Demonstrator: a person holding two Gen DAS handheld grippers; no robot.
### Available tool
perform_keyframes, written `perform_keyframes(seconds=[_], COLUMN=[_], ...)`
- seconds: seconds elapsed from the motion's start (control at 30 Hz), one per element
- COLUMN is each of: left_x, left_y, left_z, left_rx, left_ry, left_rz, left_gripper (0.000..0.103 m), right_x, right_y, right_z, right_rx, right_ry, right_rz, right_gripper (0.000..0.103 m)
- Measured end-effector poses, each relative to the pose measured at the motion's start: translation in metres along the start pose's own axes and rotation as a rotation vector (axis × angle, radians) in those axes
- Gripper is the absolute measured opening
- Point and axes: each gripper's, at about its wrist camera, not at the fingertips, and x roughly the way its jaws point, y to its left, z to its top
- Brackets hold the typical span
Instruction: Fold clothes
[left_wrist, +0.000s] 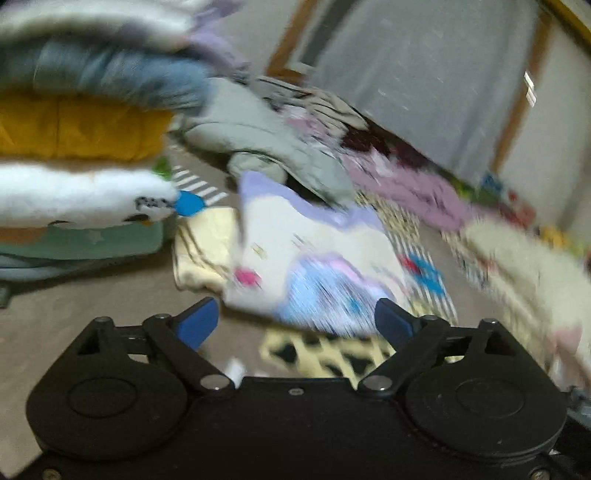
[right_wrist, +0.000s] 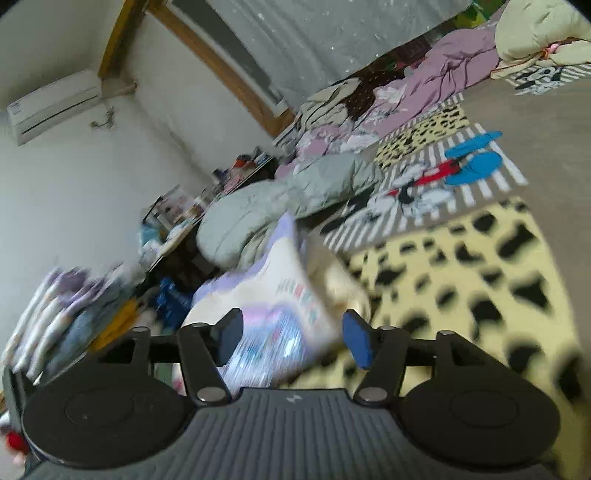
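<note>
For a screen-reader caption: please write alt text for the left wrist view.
An open tool points at a white and lilac printed garment lying blurred just ahead on a bed, with nothing between its blue fingers. A stack of folded clothes stands to the left, and a grey-green jacket lies crumpled behind the garment.

A grey-brown carpeted floor (left_wrist: 110, 295) carries everything here. Directly on it lies a yellow blanket with black blotches (right_wrist: 461, 280), and beside that a grey-and-white striped cartoon-print mat (right_wrist: 436, 184). A blurred white garment with lilac trim and a pastel print (left_wrist: 317, 258) rests on the blanket's edge, touching a pale cream folded cloth (left_wrist: 203, 251). Farther back sits a crumpled grey-green padded jacket (left_wrist: 251, 129), then mauve bedding (right_wrist: 454, 62). To one side stands a stack of folded clothes (left_wrist: 81, 129).
</note>
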Motion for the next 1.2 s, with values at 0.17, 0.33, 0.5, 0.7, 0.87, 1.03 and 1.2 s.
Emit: perform_keyframes(seconds=[0.17,0.33,0.5,0.7,0.87,1.03,1.2], left_x=[-0.063,-0.129,-0.211,-0.282,-0.3,-0.312,-0.331], left_y=[-0.067,-0.107,-0.128,-0.143,-0.163,-0.179,-0.186], left_z=[-0.035,-0.052,-0.016,0.033,0.029,0.001,-0.03], left_rx=[0.28,0.398,0.33,0.218,0.285,0.353,0.42], left_ry=[-0.011,-0.085,-0.235,-0.22,-0.156,-0.131,-0.121], left_rz=[0.055,0.076,-0.062,-0.211,-0.106,-0.085,-0.098], left_gripper=[0.093,0.094,0.103,0.103,0.103,0.103,0.103], right_x=[-0.093,-0.192,-0.279,-0.363,-0.412,-0.448,-0.472], right_y=[0.031,0.056,0.074,0.098,0.122,0.145,0.166], right_z=[-0.044,-0.081,-0.089,-0.084,-0.084,-0.095,-0.103], right_rx=[-0.054,-0.048,-0.001,0.02,0.009,-0.029,-0.088], right_ry=[0.046,0.051,-0.02,-0.141,-0.216,-0.251,-0.249], right_rz=[0.011,-0.002,-0.031,-0.021,-0.012,-0.021,-0.098], right_gripper=[0.072,0.075,0.079,0.083,0.085,0.088,0.095])
